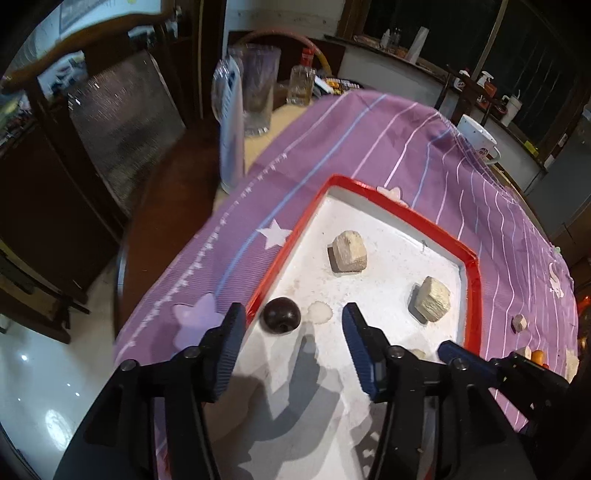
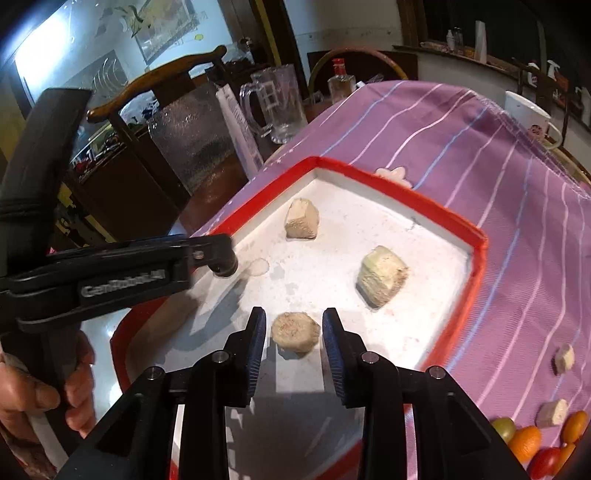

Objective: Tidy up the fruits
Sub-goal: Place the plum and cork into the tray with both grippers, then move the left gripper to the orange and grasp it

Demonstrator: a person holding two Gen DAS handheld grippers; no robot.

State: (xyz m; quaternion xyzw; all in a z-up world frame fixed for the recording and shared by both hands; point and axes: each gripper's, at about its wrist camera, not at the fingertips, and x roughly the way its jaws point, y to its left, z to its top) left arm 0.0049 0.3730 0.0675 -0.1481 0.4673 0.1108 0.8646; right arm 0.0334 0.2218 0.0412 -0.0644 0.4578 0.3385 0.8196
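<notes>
- Left tongs [image 1: 293, 321] gape wide over the tray [image 1: 471, 280], holding nothing; right tongs [image 2: 294, 326] stand part open around a pale chunk [image 2: 295, 334], apparently not pinching it.
- Progress, I judge, is partial: three pale chunks and a dark fruit [image 1: 281, 319] lie in the tray; small fruits [image 2: 526, 441] and chunks wait on the cloth [image 2: 517, 258].
- Dark fruit sits just ahead of the left tongs, nearer the left finger.

Right gripper [image 2: 294, 334] brackets a pale chunk [image 2: 295, 335].

Dark wooden chair [image 2: 155, 85] beside table, glossy pale floor [image 1: 40, 391], dark windows [image 1: 517, 55], wall picture [image 2: 166, 26].
</notes>
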